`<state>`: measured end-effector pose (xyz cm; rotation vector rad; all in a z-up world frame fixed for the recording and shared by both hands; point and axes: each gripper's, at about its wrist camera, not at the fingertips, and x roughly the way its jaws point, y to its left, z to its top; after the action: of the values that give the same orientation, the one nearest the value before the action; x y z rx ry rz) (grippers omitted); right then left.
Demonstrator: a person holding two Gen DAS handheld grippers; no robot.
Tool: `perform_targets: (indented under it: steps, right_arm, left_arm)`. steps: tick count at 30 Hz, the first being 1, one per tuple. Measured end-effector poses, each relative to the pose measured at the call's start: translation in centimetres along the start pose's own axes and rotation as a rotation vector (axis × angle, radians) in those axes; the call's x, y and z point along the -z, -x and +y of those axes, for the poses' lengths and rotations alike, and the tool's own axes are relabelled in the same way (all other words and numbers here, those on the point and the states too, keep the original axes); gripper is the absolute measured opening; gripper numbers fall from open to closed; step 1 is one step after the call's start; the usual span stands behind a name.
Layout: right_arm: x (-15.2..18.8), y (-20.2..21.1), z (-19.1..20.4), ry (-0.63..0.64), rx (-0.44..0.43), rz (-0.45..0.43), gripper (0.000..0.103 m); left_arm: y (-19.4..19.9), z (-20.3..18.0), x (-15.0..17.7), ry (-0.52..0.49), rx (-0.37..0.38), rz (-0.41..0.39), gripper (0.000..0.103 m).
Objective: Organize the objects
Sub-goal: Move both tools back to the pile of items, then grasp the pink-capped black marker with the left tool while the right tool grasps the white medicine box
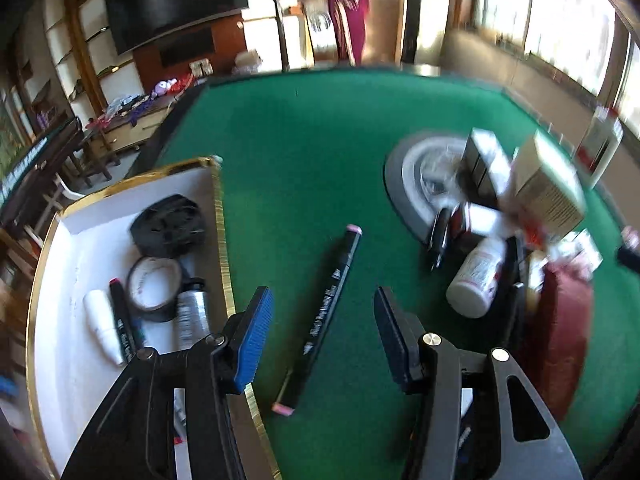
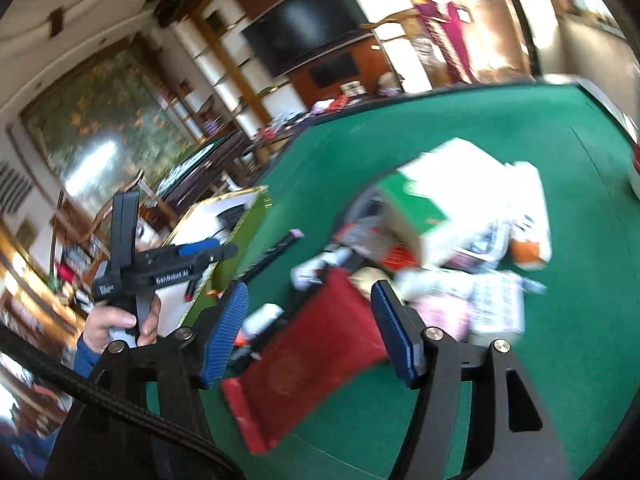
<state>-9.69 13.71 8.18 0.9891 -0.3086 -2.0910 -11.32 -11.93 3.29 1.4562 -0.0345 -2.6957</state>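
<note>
A black marker with pink end caps (image 1: pixel 325 315) lies on the green table between the fingers of my open left gripper (image 1: pixel 322 330); it also shows in the right wrist view (image 2: pixel 274 253). A white gold-rimmed tray (image 1: pixel 218 216) at the left holds a black marker, tape roll, white bottle, silver can and black lid. A jumbled pile of boxes and bottles (image 1: pixel 516 208) lies at the right. My right gripper (image 2: pixel 308 334) is open and empty above a red pouch (image 2: pixel 304 356). The left gripper also shows in the right wrist view (image 2: pixel 214 250).
A grey and white round plate (image 1: pixel 412 184) sits under the pile's left side. A white bottle with red print (image 1: pixel 478 276) lies beside the red pouch (image 1: pixel 560 332). A green and white box (image 2: pixel 420 204) tops the pile. The table's far edge (image 1: pixel 320 74) borders a cluttered room.
</note>
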Motion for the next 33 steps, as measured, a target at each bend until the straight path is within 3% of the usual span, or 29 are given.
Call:
perform_targets:
  steps: [4,8,10,11,12,18,23,24,26,30,33]
  right_arm:
    - [-0.5,1.6,-2.7,-0.063,-0.006,-0.029,0.063]
    - [-0.8,2.5,-3.5,-0.1,-0.02,-0.051,0.064]
    - [-0.9,3.1,-3.7,-0.102,-0.012,-0.063,0.064]
    - [-1.1,3.3,-3.7,-0.099,-0.003,-0.066,0.064]
    - [-1.1,3.3,-3.8,-0.101,0.01,-0.068,0.064]
    - [-1.0,2.4,-6.2,-0.119,0.157,-0.006,0.069]
    - [0.2,-0.4,-6.7,-0.074,0.223,0.068,0.069]
    - [0.4,-0.7,-6.6,-0.063,0.252,0.071,0.068]
    - [0.6,-1.4,-6.8,-0.029,0.323,0.088,0.054]
    - [0.8,-3.1,-7.5,-0.006,0.362,0.132,0.05]
    - [1.2,-4.6,-6.6,0.116,0.474,0.15,0.036]
  left_arm:
    - [-3.2,-0.4,-1.0,-0.018,-0.108,0.096,0.046]
    - [-4.6,-0.4,-0.6,-0.006,-0.159,0.118,0.046]
    - [-4.4,-0.2,-0.3,0.026,-0.136,0.122,0.031]
    - [-4.2,-0.4,-0.1,0.046,-0.089,0.127,0.014]
    - [-4.0,-0.8,0.4,0.057,-0.06,0.129,0.011]
    - [-2.9,-2.1,1.8,0.036,-0.038,0.073,0.011]
    - [-2.9,-1.3,1.7,0.06,0.001,0.056,0.012]
    - [-2.9,-1.3,1.7,0.054,-0.004,0.055,0.012]
    - [-2.7,-2.5,2.0,0.042,-0.018,0.047,0.012]
    - [-2.5,-3.3,2.3,0.016,-0.049,0.035,0.012]
    - [-2.4,-3.7,2.6,0.007,-0.062,0.024,0.012]
